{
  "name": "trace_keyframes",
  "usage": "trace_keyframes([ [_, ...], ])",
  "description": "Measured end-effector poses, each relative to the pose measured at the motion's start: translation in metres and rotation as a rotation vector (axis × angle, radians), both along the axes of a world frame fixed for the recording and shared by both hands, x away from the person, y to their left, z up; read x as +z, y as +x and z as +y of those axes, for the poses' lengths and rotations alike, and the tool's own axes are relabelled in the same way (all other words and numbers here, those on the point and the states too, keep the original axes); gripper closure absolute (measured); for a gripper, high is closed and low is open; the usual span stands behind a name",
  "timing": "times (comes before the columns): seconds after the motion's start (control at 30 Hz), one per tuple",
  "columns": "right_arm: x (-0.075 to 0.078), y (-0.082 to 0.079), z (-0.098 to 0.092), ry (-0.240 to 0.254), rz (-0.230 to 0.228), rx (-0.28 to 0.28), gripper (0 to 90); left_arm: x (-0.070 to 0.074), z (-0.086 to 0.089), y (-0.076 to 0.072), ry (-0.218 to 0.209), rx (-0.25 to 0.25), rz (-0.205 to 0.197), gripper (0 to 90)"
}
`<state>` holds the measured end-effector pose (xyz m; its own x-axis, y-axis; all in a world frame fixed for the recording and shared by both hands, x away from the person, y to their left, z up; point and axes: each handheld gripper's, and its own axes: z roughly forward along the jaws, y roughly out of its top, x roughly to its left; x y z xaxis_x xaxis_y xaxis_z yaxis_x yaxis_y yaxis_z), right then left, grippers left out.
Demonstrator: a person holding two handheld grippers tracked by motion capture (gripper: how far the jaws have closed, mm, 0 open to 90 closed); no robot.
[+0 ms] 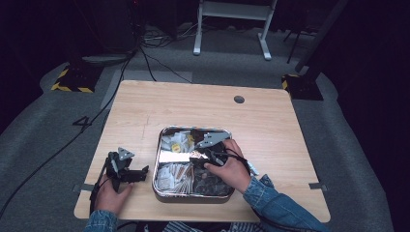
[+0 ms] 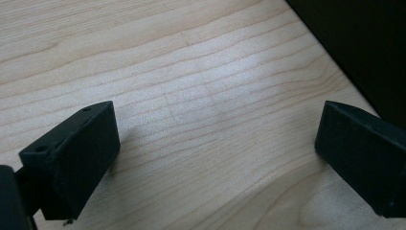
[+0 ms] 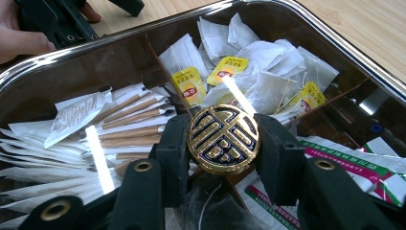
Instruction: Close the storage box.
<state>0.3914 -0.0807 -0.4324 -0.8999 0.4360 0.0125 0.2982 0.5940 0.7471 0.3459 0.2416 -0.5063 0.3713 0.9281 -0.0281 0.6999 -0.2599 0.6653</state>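
Pale wooden table [image 1: 145,106], rounded corners, stands on grey carpeted floor [image 1: 43,130]. Small round dark cable hole [image 1: 239,99] in top, far right of centre. Square shiny metal tray [image 1: 157,159] sits directly on table, near edge, slightly right of centre. Left gripper [image 1: 126,170] rests on tabletop at near left, just beside tray, apart from it. Grey tape strips [image 1: 87,187] at near-left and near-right table edges. Black cables [image 1: 63,145] trail across floor, far left.

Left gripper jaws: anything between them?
Nothing. In the left gripper view, the left gripper stands open over bare wooden table, well apart from the metal tray in the high view.
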Motion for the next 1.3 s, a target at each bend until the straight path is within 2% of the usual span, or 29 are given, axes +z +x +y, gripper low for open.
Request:
trace_keyframes([
  [0.83, -0.0044, -0.0025, 0.0004, -0.003, -0.002, 0.013, 58.6, 0.0000, 0.0000, 0.0000, 0.000, 0.000, 0.000, 1.7],
  [1.03, -0.0056, -0.0023, 0.0017, -0.001, -0.020, 0.019, 58.6, 0.0000, 0.0000, 0.0000, 0.000, 0.000, 0.000, 1.7],
  [1.13, -0.0062, -0.0010, 0.0033, -0.018, -0.054, 0.023, 58.6, 0.0000, 0.0000, 0.0000, 0.000, 0.000, 0.000, 1.7],
  [1.3, -0.0065, -0.0003, 0.0040, -0.031, -0.056, 0.031, 58.6, 0.0000, 0.0000, 0.0000, 0.000, 0.000, 0.000, 1.7],
])
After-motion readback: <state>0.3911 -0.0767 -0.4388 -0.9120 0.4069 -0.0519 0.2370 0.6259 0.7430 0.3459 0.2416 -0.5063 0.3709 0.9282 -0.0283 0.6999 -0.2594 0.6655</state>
